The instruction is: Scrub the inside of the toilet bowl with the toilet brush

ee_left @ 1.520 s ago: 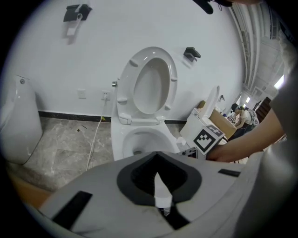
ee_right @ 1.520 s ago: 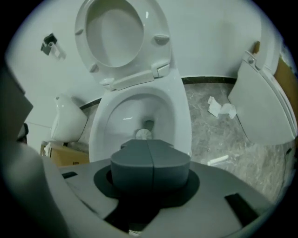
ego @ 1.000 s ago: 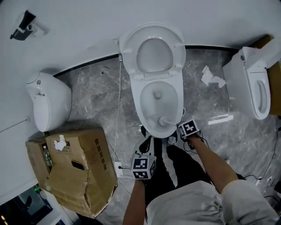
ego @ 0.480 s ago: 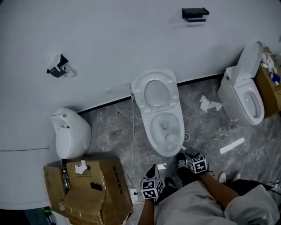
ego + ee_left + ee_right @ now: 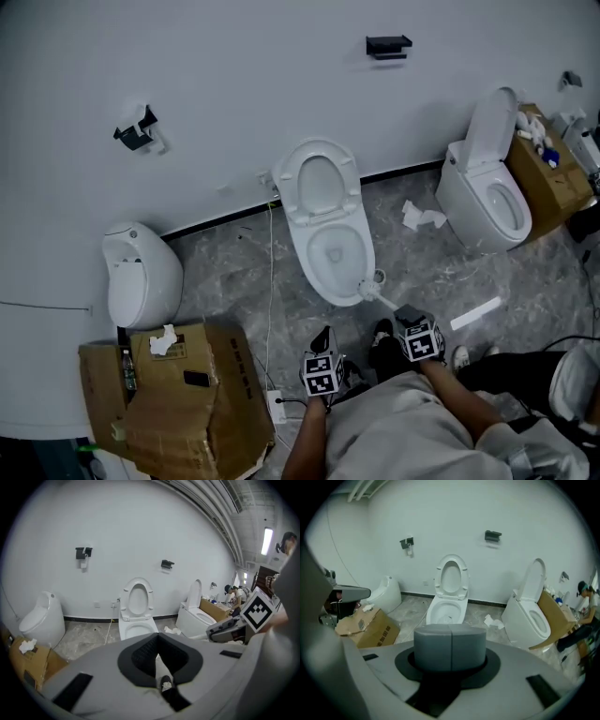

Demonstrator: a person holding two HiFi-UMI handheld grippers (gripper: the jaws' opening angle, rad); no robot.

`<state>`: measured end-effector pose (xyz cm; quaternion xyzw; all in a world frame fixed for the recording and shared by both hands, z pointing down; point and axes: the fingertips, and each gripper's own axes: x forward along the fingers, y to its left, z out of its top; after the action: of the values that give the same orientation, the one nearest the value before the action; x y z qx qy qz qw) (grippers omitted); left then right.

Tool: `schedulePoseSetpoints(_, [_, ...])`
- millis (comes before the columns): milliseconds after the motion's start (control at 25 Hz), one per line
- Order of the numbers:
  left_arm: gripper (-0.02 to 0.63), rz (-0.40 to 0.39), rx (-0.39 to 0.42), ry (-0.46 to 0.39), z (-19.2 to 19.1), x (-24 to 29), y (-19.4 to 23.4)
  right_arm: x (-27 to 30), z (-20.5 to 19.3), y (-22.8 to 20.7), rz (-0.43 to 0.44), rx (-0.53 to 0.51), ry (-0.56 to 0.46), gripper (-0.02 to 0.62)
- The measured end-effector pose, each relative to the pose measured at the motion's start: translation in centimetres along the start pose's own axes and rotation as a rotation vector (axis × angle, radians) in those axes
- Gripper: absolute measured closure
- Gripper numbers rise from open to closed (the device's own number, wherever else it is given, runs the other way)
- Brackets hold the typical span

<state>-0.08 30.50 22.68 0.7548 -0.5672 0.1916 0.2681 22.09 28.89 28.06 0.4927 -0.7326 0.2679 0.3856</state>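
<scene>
The white toilet (image 5: 328, 225) stands against the wall with lid and seat raised; it also shows in the left gripper view (image 5: 137, 620) and the right gripper view (image 5: 449, 606). The white toilet brush (image 5: 382, 300) slants from my right gripper (image 5: 401, 317) toward the bowl's front right rim. That gripper is shut on its handle. In the right gripper view its grey pads (image 5: 450, 645) hide the brush. My left gripper (image 5: 324, 336) hangs in front of the toilet, lower left of the brush. Its jaws (image 5: 159, 660) show only a thin slit and hold nothing.
A white urinal-like fixture (image 5: 141, 277) and a crushed cardboard box (image 5: 178, 398) are at the left. A second toilet (image 5: 487, 202) stands right, with crumpled paper (image 5: 417, 216) and a white strip (image 5: 475, 314) on the floor. A cable (image 5: 272, 291) runs to a socket block (image 5: 275, 405).
The brush head has come out of the bowl to its front right rim. Both grippers have drawn back from the toilet and risen, and the head view now takes in far more of the room.
</scene>
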Motion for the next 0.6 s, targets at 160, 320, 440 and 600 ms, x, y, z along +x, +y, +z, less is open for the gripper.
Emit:
schedulePoseSetpoints(160, [0.583,-0.027,-0.022,0.017,-1.8,-2.1,-0.9,-2.0,-0.5,1.0,-0.016,-0.089,0.009,0.426])
schedulePoseSetpoints(320, [0.583,0.014,0.088,0.055,-2.6,-2.8,-0.6,-1.8,-1.3,1.4,0.002,-0.109,0.051,0.426])
schedulePoseSetpoints(440, [0.583,0.009,0.075,0.037,-1.4,-3.0,-1.0,-1.8,-0.8,1.0,-0.001,-0.138,0.043,0.426])
schedulePoseSetpoints(600, [0.583,-0.016,0.031,0.014,-0.8,-2.7,-1.7,-2.3,-1.1,0.4,-0.018,-0.193,0.048,0.426])
